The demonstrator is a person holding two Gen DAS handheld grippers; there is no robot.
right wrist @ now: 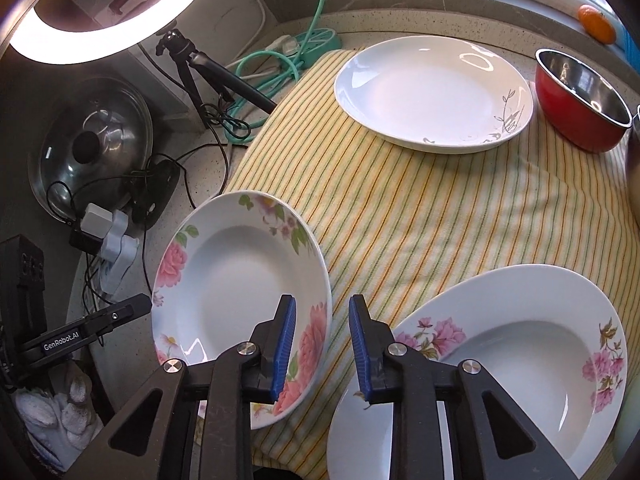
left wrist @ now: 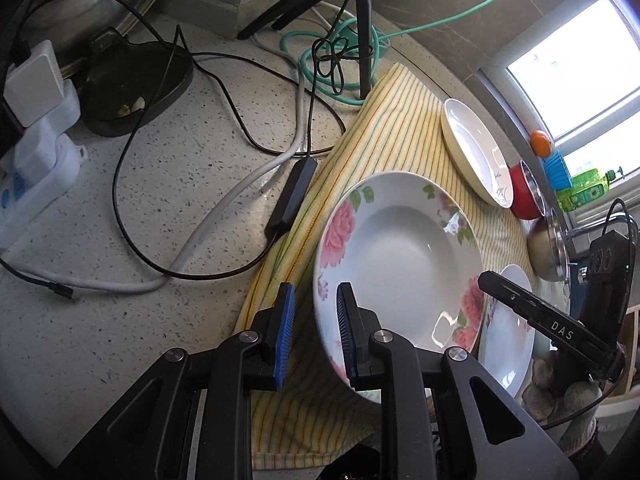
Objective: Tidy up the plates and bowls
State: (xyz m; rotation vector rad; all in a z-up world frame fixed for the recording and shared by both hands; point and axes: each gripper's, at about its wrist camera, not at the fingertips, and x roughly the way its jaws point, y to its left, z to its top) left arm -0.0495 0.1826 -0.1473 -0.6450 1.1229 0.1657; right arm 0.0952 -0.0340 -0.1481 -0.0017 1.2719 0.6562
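A deep plate with pink roses (left wrist: 400,256) (right wrist: 236,280) hangs tilted above the striped cloth (right wrist: 400,208). My left gripper (left wrist: 316,328) is shut on its left rim. One of its fingers (right wrist: 120,314) shows at that edge in the right wrist view. My right gripper (right wrist: 322,340) straddles the plate's right rim. One pad lies over the rose print, and a strip of cloth shows between the rim and the other pad. A second rose plate (right wrist: 520,360) (left wrist: 508,344) lies on the cloth to the right. Farther back sit a white plate with grey leaves (right wrist: 432,92) and a red bowl (right wrist: 576,120).
A steel bowl (left wrist: 548,248) stands beside the red bowl. Left of the cloth, the speckled counter carries black and white cables, a power strip (left wrist: 36,168), a glass pot lid (right wrist: 92,148) and a tripod (right wrist: 192,68) with a ring light (right wrist: 100,12). An orange (right wrist: 596,24) rests on the sill.
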